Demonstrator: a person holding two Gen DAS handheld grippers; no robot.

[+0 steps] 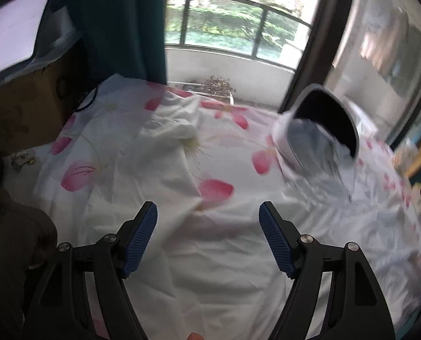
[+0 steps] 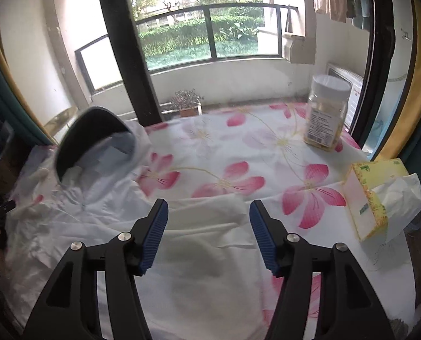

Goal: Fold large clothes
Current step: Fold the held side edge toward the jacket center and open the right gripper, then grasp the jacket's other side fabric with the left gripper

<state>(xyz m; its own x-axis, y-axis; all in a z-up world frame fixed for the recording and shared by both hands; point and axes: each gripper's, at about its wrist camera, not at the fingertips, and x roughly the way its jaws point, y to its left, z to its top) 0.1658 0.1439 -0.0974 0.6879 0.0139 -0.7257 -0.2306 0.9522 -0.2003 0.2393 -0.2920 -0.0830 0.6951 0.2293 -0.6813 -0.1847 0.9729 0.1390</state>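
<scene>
A white hooded jacket (image 2: pixel 182 240) lies spread flat on a table covered by a white cloth with pink flowers (image 2: pixel 238 153). Its hood, with a dark brim (image 2: pixel 80 130), stands up at the left in the right wrist view and at the right in the left wrist view (image 1: pixel 329 119). One sleeve (image 1: pixel 170 121) lies crumpled toward the far side. My left gripper (image 1: pixel 207 212) is open and empty above the jacket body (image 1: pixel 210 255). My right gripper (image 2: pixel 209 211) is open and empty above the jacket's right part.
A clear jar with a white lid (image 2: pixel 326 113) stands at the far right of the table. A yellow tissue box (image 2: pixel 374 198) sits at the right edge. A cardboard box (image 1: pixel 26 104) stands at the left. A balcony railing (image 2: pixel 210 31) lies beyond.
</scene>
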